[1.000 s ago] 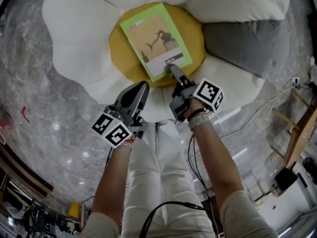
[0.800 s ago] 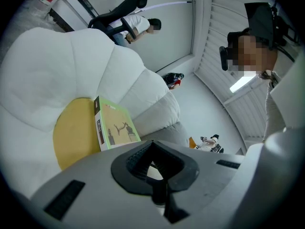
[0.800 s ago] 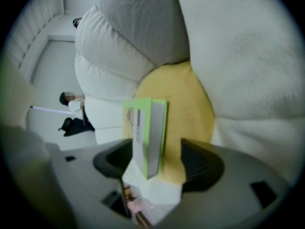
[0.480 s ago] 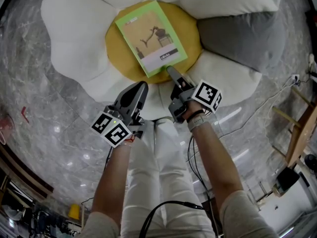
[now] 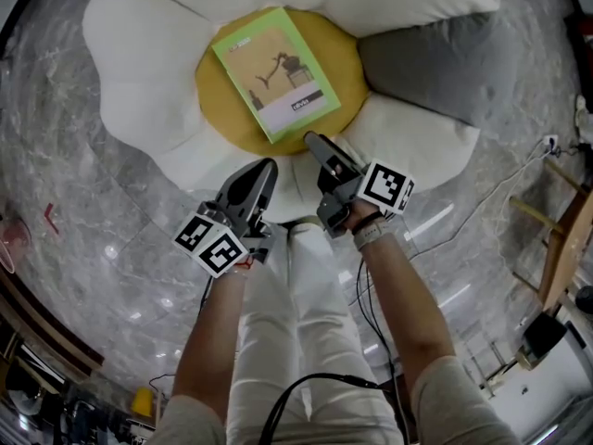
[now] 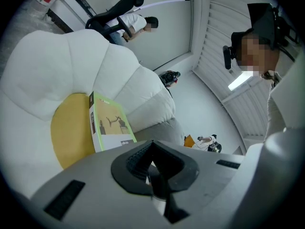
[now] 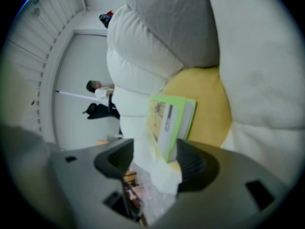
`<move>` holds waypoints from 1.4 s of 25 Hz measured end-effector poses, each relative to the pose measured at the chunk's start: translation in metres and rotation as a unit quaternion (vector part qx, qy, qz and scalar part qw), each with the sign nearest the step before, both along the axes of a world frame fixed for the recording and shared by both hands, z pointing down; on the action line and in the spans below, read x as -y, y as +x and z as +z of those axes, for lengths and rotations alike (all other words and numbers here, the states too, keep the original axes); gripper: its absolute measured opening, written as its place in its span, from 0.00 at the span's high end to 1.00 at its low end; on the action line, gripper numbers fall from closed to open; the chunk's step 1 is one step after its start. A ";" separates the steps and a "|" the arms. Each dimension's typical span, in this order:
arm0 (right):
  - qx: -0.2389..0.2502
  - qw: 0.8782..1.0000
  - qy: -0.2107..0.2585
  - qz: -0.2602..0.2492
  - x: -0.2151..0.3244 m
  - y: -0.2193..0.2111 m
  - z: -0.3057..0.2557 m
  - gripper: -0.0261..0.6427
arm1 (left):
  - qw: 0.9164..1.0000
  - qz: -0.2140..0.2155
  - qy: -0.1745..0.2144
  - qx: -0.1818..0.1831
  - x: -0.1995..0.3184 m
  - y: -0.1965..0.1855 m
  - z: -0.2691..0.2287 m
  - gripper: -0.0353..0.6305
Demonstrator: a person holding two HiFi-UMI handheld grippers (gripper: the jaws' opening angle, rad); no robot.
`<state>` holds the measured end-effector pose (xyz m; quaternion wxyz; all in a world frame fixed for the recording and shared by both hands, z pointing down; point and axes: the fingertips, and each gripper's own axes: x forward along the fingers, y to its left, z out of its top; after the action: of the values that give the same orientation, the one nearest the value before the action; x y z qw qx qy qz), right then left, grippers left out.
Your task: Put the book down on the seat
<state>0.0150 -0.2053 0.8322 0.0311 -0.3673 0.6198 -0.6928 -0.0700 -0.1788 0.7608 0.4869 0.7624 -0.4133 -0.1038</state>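
Note:
The green-edged book (image 5: 275,72) lies flat on the round yellow seat (image 5: 218,109) in the middle of a flower-shaped cushion chair. My right gripper (image 5: 312,140) is open just off the book's near edge, apart from it, holding nothing. In the right gripper view the book (image 7: 169,120) shows beyond the spread jaws of the right gripper (image 7: 153,156), resting on the yellow seat (image 7: 207,104). My left gripper (image 5: 267,165) is shut and empty, nearer to me over a white petal. The left gripper view shows the book (image 6: 112,125) past the left gripper (image 6: 152,163).
White petal cushions (image 5: 139,54) ring the seat, and a grey cushion (image 5: 435,63) lies at the right. Marble floor surrounds the chair. A wooden frame (image 5: 561,239) and a cable (image 5: 519,179) are at the far right. A person (image 6: 128,23) stands in the background.
My right gripper has let go of the book's near edge, opened and drawn back toward me. The book stays flat on the seat. The left gripper has barely moved.

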 end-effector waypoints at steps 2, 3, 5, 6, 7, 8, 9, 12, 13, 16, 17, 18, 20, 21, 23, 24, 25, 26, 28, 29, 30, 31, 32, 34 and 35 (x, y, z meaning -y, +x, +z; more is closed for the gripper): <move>0.016 0.999 0.037 -0.018 0.005 -0.006 -0.015 0.56 | 1.000 0.000 0.002 0.001 0.001 0.000 -0.005 0.91; 0.021 0.998 0.049 -0.024 0.006 -0.008 -0.022 0.59 | 1.000 0.000 0.004 0.001 0.002 0.000 -0.009 0.91; 0.024 0.997 0.060 -0.034 0.006 -0.011 -0.032 0.69 | 1.000 0.000 0.008 0.001 0.005 0.001 -0.015 0.91; 0.021 0.997 0.064 -0.041 0.005 -0.012 -0.036 0.75 | 1.000 0.000 0.010 0.001 0.007 0.002 -0.018 0.91; 0.017 0.996 0.068 -0.048 0.004 -0.012 -0.039 0.78 | 1.000 0.001 0.012 0.001 0.009 0.003 -0.021 0.91; 0.012 0.996 0.072 -0.054 0.004 -0.011 -0.042 0.82 | 1.000 0.001 0.014 0.001 0.010 0.003 -0.023 0.91; 0.009 0.995 0.076 -0.059 0.003 -0.011 -0.045 0.87 | 1.000 0.002 0.016 0.002 0.012 0.004 -0.025 0.91; 0.013 0.994 0.089 -0.064 0.002 -0.010 -0.058 0.91 | 1.000 0.002 0.018 0.003 0.012 0.005 -0.032 0.91; 0.015 0.993 0.095 -0.068 0.000 -0.011 -0.062 0.92 | 1.000 0.003 0.017 0.004 0.011 0.005 -0.033 0.91; 0.012 0.988 0.123 -0.091 -0.003 -0.012 -0.074 0.94 | 1.000 0.005 0.015 0.005 0.010 0.006 -0.036 0.91; 0.011 0.986 0.132 -0.097 -0.003 -0.012 -0.079 0.94 | 1.000 0.006 0.014 0.005 0.010 0.007 -0.038 0.91; 0.011 0.985 0.140 -0.102 -0.003 -0.013 -0.085 0.94 | 1.000 0.007 0.014 0.006 0.009 0.007 -0.040 0.91; 0.011 0.982 0.155 -0.108 -0.001 -0.013 -0.097 0.94 | 1.000 0.009 0.014 0.009 0.009 0.008 -0.044 0.91; 0.010 0.981 0.161 -0.109 0.000 -0.012 -0.102 0.94 | 1.000 0.010 0.015 0.010 0.009 0.008 -0.046 0.91; 0.006 0.979 0.171 -0.112 0.001 -0.011 -0.113 0.94 | 1.000 0.011 0.017 0.013 0.010 0.009 -0.051 0.91; 0.005 0.978 0.176 -0.115 0.001 -0.011 -0.118 0.94 | 1.000 0.012 0.019 0.014 0.011 0.009 -0.054 0.91; 0.004 0.976 0.180 -0.118 0.001 -0.012 -0.124 0.94 | 1.000 0.014 0.021 0.015 0.012 0.009 -0.058 0.91; 0.004 0.975 0.185 -0.122 0.002 -0.012 -0.129 0.94 | 1.000 0.015 0.023 0.016 0.013 0.009 -0.062 0.91; 0.005 0.973 0.193 -0.128 0.004 -0.014 -0.140 0.94 | 0.999 0.017 0.028 0.018 0.016 0.008 -0.070 0.91; 0.005 0.972 0.197 -0.130 0.004 -0.015 -0.146 0.94 | 0.999 0.016 0.030 0.019 0.017 0.007 -0.074 0.91; 0.005 0.971 0.200 -0.132 0.004 -0.015 -0.151 0.94 | 0.999 0.016 0.032 0.019 0.018 0.006 -0.078 0.91; 0.005 0.970 0.203 -0.133 0.004 -0.016 -0.157 0.94 | 0.999 0.015 0.034 0.019 0.018 0.005 -0.082 0.91; 0.005 0.970 0.205 -0.134 0.004 -0.016 -0.162 0.94 | 0.999 0.015 0.036 0.020 0.019 0.004 -0.086 0.91; 0.004 0.968 0.209 -0.136 0.005 -0.017 -0.172 0.94 | 0.999 0.014 0.037 0.021 0.021 0.003 -0.096 0.91; 0.005 0.968 0.211 -0.137 0.005 -0.017 -0.177 0.94 | 0.999 0.014 0.039 0.022 0.022 0.003 -0.101 0.91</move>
<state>-0.0021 -0.2100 0.6554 0.0158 -0.2608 0.7962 -0.5456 -0.0673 -0.2003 0.6594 0.4490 0.7885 -0.4092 -0.0959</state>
